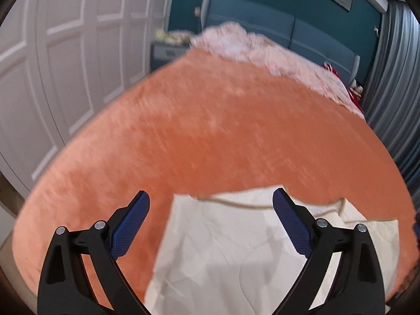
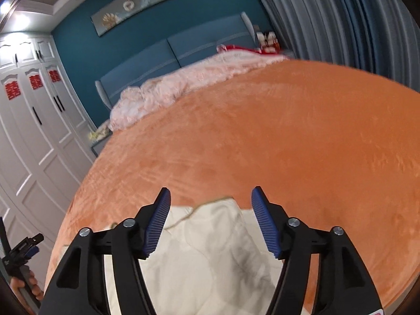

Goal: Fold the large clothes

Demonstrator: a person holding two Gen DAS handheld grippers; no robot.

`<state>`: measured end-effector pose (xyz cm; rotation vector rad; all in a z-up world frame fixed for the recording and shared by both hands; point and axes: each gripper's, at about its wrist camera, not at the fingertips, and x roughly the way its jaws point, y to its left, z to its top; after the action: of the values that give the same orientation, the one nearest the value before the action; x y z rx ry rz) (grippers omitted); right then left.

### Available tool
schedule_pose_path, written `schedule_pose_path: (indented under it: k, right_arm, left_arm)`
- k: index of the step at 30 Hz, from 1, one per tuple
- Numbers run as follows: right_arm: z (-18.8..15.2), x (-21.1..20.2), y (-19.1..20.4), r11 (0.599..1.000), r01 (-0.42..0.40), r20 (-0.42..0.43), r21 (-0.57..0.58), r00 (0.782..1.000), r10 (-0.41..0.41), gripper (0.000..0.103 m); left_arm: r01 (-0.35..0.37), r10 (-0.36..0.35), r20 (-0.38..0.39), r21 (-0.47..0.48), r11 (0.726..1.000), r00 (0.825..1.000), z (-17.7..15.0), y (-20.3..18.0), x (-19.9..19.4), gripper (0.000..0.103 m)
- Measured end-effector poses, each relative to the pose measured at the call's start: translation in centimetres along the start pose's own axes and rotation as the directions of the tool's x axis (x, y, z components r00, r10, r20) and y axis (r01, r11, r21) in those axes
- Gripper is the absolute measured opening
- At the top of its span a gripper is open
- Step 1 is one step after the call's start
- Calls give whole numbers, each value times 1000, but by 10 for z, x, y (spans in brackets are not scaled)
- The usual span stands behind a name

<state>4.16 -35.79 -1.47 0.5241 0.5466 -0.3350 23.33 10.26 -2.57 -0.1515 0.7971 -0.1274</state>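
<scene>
A cream quilted garment (image 1: 231,246) lies flat on the orange bedspread (image 1: 210,131) at the near edge of the bed. It also shows in the right wrist view (image 2: 210,257) with a tan cord at its far edge. My left gripper (image 1: 211,197) is open and empty, held above the garment's far left part. My right gripper (image 2: 211,194) is open and empty, above the garment's far edge. The left gripper shows small at the lower left of the right wrist view (image 2: 27,246).
A pink fluffy blanket (image 1: 262,50) is heaped at the head of the bed against a blue headboard (image 2: 162,57). White wardrobe doors (image 1: 60,60) stand to the left. Grey curtains (image 2: 341,18) hang to the right. A nightstand (image 1: 168,52) sits by the headboard.
</scene>
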Motion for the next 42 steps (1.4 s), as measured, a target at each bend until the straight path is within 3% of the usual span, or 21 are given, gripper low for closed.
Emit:
schedule_pose_path:
  k: [5,7,9,10,11,12,13,15,20,24,28,42]
  right_arm:
    - [-5,35,-13,1000,8,-152,17,988,-5,66]
    - [-8,50,-17,1000,14,-208,11,978,-11,66]
    - [-12,63,-17,1000,15,-248,-1,969,-15,66]
    - [-13,68,-16,1000,7,-261,-7,965,-9,58]
    - [-14,73,-13,1000,-12,-275,-18,962,7,37]
    - [-14,78,-10,999,-14,-292,-33,957,4,26]
    - [-13,80,-6,999,-10,-294,-46,956,-4,13]
    - [-8,78,0,998,-22,-264,-52,965,8,10]
    - [6,76,14,996,10,-183,-87,983,-26,9]
    - [-2,102,12,991,75,-220,-108,971,-98,9]
    - [-19,121,1,988,112,-253,-106,958,-136,9]
    - [-50,142,-14,991,114,-263,-73,956,-130,12]
  left_arm:
    - [67,-71,-193,-29,997,979,-12,5,48,92]
    - [77,-87,-214,-54,996,973,-16,8,57,83]
    - [82,-94,-241,-61,995,966,-17,8,65,59]
    - [76,-87,-247,-54,996,965,-17,6,67,55]
    - [63,-72,-246,-45,997,967,-17,4,68,44]
    - [54,-61,-241,-33,998,969,-16,3,68,29]
    - [45,-50,-236,-26,999,970,-13,2,68,23]
    - [31,-37,-208,-32,999,978,-7,3,64,13]
    - [-11,4,-130,-53,999,992,7,7,54,11]
    - [-74,69,-165,-19,997,984,2,3,79,11]
    - [-98,91,-199,-23,995,976,-11,9,104,12]
    - [-116,116,-115,11,993,987,-40,6,121,17]
